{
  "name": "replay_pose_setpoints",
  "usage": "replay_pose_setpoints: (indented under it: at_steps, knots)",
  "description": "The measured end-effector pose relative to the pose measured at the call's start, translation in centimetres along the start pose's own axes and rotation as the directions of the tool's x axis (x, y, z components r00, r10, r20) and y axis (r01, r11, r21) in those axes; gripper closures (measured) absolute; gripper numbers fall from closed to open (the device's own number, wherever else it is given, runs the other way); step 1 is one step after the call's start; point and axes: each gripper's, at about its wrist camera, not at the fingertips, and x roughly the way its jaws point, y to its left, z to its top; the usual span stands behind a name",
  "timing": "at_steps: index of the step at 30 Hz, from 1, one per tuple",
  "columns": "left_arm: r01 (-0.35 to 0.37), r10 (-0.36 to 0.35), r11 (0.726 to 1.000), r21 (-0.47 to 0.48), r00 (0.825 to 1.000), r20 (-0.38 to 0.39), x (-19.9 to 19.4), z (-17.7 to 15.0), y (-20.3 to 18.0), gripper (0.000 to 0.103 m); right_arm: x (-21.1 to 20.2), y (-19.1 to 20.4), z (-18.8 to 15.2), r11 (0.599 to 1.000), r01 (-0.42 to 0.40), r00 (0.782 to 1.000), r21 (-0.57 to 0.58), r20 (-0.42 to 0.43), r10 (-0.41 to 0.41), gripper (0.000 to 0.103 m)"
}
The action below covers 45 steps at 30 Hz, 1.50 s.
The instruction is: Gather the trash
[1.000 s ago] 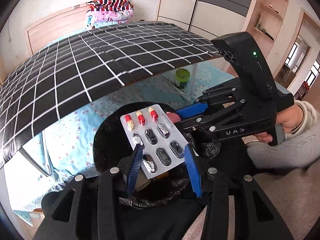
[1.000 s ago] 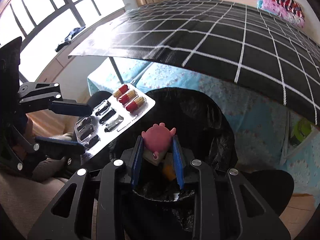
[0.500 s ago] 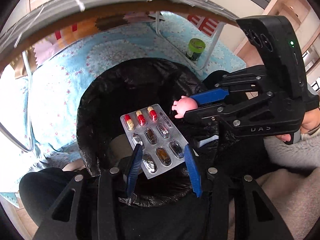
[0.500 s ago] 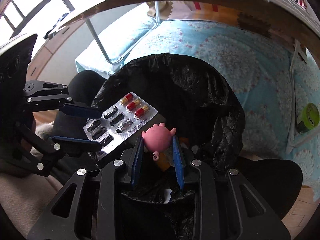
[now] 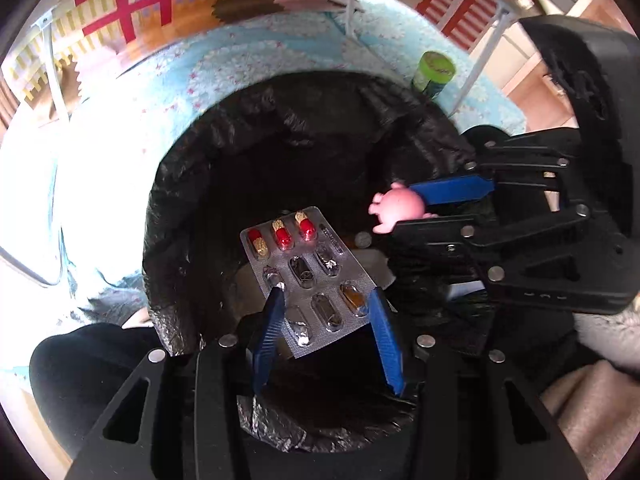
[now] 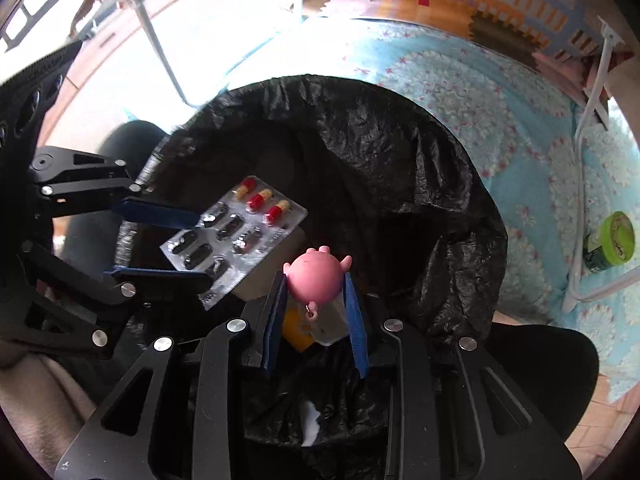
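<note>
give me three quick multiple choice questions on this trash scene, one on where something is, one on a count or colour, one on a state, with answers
1. Where is the green-lidded jar?
A. inside the bin
B. on the blue rug beside the bin
C. in a gripper

2. How many red and yellow capsules remain in the pill pack?
A. three
B. six
C. none

3. What is the right gripper doing?
A. open and empty
B. shut on the pill pack
C. shut on the pink pig toy

Answers:
1. B, the jar stands on the rug outside the black bin bag.
2. A, one row of three is full and the other pockets look emptied.
3. C, both blue fingers press the toy's sides above the bin, while the left gripper holds the pack.
</note>
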Motion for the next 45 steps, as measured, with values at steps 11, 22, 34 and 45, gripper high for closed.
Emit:
replay_pose_setpoints:
  at_steps: [11, 22, 34, 45]
  knots:
    - [-0.016, 0.015, 1.0, -0.025, 0.999, -0.032, 1.0, 0.3, -0.2, 0.06, 1.3, -0.6, 0.0, 1.0, -0.015, 1.0, 0.027, -0.019, 0.015, 0.071]
    - [-0.006, 0.006, 1.0, -0.008, 0.999, 0.047, -1.9, 0.7, -0.8, 0.043, -1.6, -1.2, -0.4, 0.999, -0.027, 0.999, 0.046, 0.043, 0.025, 0.056]
    - [-0.011, -0.003, 0.996, 0.084, 0.986, 0.166, -7.5, 0.4, -3.4, 0.027, -7.0, -1.0, -0.7, 0.995, -0.094, 0.989, 0.03, 0.115, 0.09, 0.037]
    - [-0.046, 0.015, 0.992, 0.114, 0.966, 0.26, -12.6, -0.3, -4.3, 0.02, -11.3, -0.3, -1.0, 0.994, -0.112, 0.981, 0.0, 0.158, 0.11, 0.024]
